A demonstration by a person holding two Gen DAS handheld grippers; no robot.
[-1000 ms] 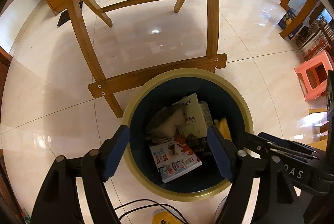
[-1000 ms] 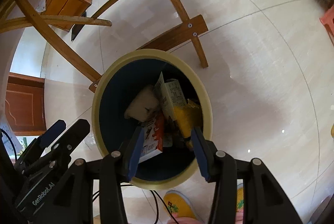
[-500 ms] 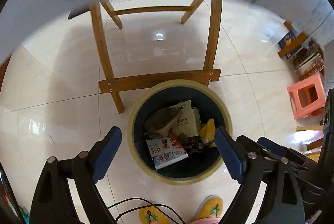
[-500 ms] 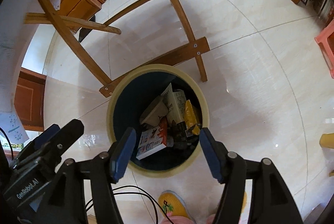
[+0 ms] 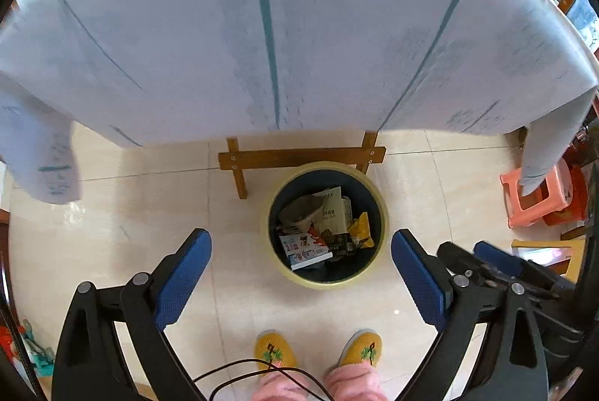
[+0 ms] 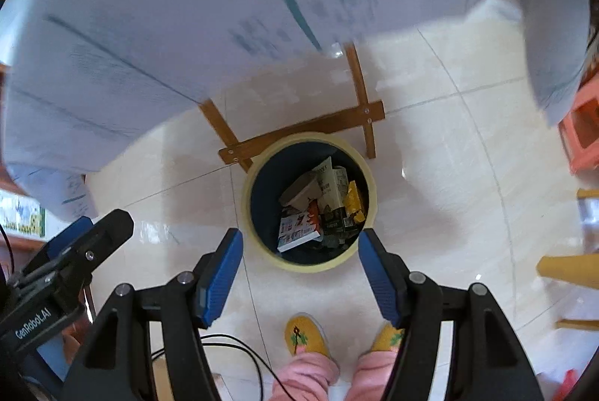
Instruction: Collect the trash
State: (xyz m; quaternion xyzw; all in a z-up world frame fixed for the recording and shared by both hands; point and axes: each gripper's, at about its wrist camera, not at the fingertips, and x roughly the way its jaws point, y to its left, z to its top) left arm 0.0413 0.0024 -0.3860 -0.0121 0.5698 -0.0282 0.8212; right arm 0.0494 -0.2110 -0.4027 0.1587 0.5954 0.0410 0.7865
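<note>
A round bin with a pale yellow rim and dark blue inside stood on the tiled floor, against the wooden crossbar under the worktop. Its trash was a jumble: a white printed carton, a flat blue-and-red box, a yellow wrapper, a grey-brown crumpled piece and some dark packets. One bin, two pairs of tongs, and two yellow slippers below pink trouser cuffs.

The left tongs hung high above the bin, jaws opening wide with nothing between the blue pads. The right tongs stood moderately apart, also empty, framing the bin's near rim.

Only the left view showed the pink stool whole; the right view caught just its edge, and showed the left tongs' side bearing the words "GenRobot.AI".
</note>
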